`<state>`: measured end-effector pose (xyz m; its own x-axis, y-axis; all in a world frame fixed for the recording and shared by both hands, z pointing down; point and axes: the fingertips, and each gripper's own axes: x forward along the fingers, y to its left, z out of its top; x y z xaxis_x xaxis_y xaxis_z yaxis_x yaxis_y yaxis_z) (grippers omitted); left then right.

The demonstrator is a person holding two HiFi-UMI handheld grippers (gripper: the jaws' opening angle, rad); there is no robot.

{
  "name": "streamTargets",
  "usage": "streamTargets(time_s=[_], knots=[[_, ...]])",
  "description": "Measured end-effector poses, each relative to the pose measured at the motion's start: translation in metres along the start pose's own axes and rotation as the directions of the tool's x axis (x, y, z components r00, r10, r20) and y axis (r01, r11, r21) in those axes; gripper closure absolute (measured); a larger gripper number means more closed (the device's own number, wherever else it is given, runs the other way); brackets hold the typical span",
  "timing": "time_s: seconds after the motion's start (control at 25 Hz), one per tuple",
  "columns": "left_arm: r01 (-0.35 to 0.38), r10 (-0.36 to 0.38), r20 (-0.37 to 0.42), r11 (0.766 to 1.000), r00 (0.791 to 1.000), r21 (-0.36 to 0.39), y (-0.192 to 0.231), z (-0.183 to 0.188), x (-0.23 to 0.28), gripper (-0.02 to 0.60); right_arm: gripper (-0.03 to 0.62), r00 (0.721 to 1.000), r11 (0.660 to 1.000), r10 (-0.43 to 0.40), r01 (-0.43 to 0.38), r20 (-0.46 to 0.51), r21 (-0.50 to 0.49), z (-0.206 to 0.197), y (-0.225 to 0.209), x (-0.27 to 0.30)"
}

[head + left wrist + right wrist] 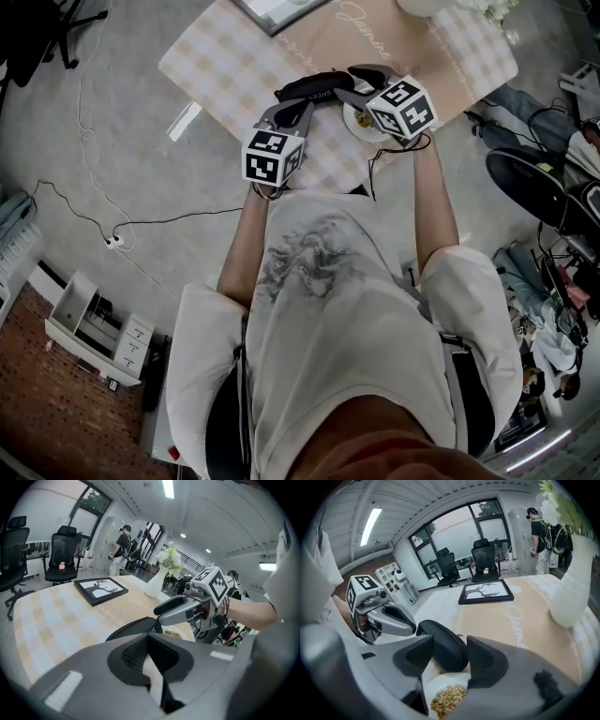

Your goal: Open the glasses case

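The black glasses case (314, 86) lies closed on the checked tablecloth (220, 70). In the right gripper view the case (443, 646) has its near end in the gap of my right gripper (450, 656), whose jaws stand wide open, and neither pad presses on it. My left gripper (292, 111) hovers just beside the case's left end, jaws shut with nothing in them. In the left gripper view the case (136, 626) shows just past the shut left gripper (149, 641), with the right gripper (164, 611) reaching in over it from the right.
A white bowl of grains (445, 700) sits right under the right gripper, against the case. Farther back on the table are a black picture frame (486, 591) and a white vase of flowers (574, 592). Office chairs (63, 555) and a standing person (123, 548) are beyond the table.
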<state>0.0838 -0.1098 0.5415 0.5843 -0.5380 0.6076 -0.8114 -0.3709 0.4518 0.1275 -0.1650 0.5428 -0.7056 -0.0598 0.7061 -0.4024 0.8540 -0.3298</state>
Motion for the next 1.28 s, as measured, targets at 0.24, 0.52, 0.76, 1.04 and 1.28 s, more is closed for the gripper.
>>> streamTargets(time_s=[0.24, 0.52, 0.76, 1.04, 1.28], knots=[[-0.003, 0.002, -0.012, 1.000, 1.000, -0.007, 0.001, -0.004, 0.003, 0.578, 0.353, 0.999, 0.998, 0.040, -0.041, 0.007, 0.047, -0.003, -0.009, 0.008], [-0.010, 0.009, -0.029, 1.000, 1.000, -0.019, 0.004, -0.011, 0.006, 0.578, 0.353, 0.994, 0.991, 0.109, -0.108, -0.012, 0.073, -0.007, -0.003, 0.012], [-0.017, 0.016, -0.038, 0.999, 0.999, -0.027, 0.009, -0.018, 0.005, 0.578, 0.353, 0.993, 0.992, 0.113, -0.111, -0.042, 0.063, -0.013, 0.009, 0.015], [-0.033, 0.031, -0.032, 0.999, 0.999, -0.041, 0.017, -0.021, -0.006, 0.578, 0.353, 0.989, 0.993, 0.117, -0.114, -0.094, 0.039, -0.023, 0.030, 0.016], [-0.052, 0.050, -0.029, 0.997, 0.998, -0.051, 0.024, -0.025, -0.017, 0.577, 0.353, 0.986, 0.992, 0.126, -0.123, -0.105, 0.033, -0.031, 0.051, 0.015]])
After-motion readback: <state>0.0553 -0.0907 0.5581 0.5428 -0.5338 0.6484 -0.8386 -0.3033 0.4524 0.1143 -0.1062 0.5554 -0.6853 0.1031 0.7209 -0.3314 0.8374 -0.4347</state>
